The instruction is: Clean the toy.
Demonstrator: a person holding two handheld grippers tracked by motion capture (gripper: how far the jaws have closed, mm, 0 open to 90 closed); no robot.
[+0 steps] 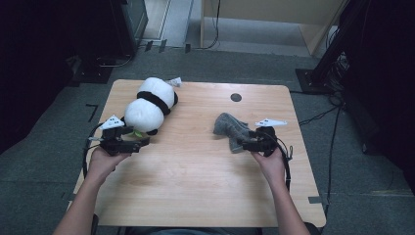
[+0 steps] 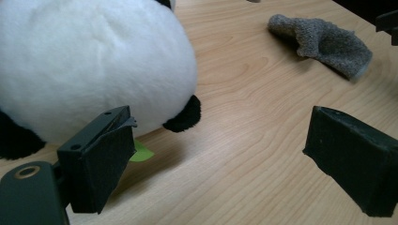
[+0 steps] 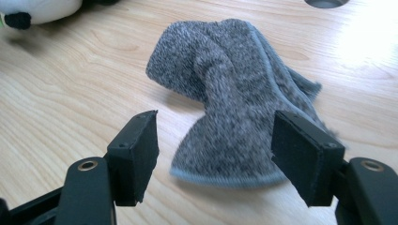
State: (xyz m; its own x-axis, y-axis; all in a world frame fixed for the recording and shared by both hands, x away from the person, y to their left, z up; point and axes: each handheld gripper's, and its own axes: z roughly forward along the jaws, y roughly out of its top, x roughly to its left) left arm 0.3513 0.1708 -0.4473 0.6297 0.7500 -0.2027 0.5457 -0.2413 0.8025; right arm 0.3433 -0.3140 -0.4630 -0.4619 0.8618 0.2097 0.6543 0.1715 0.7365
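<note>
Left side first: our left claw (image 1: 143,140) sits near the worktop's (image 1: 195,196) left edge, jaws spread wide, nothing between them. In the left gripper view one pad is right beside the panda plush's (image 1: 149,105) white body, close to its black foot (image 2: 184,116), but we can't tell if it touches. A small green tag (image 2: 141,152) pokes out from under the plush at that pad. The plush lies at the far left corner, stretched diagonally toward the far edge, out of the way of the middle. Our read: the left claw is lined up low beside it so we can either steady it or take it next.

Middle of the worktop is bare wood.

Right side: the grey sock-like cloth (image 1: 231,128) lies crumpled right of centre, nearer the right edge, well apart from the plush. Our right claw (image 1: 246,145) points at it from the near side, jaws spread. In the right gripper view the bound hem (image 3: 225,180) sits between the two pads with gaps on both sides, so nothing is pinched yet. Coming in level at the hem makes sense: it's the firmest bit of the cloth to grab.

A round grommet hole (image 1: 236,97) sits beyond it, by the far edge.
</note>
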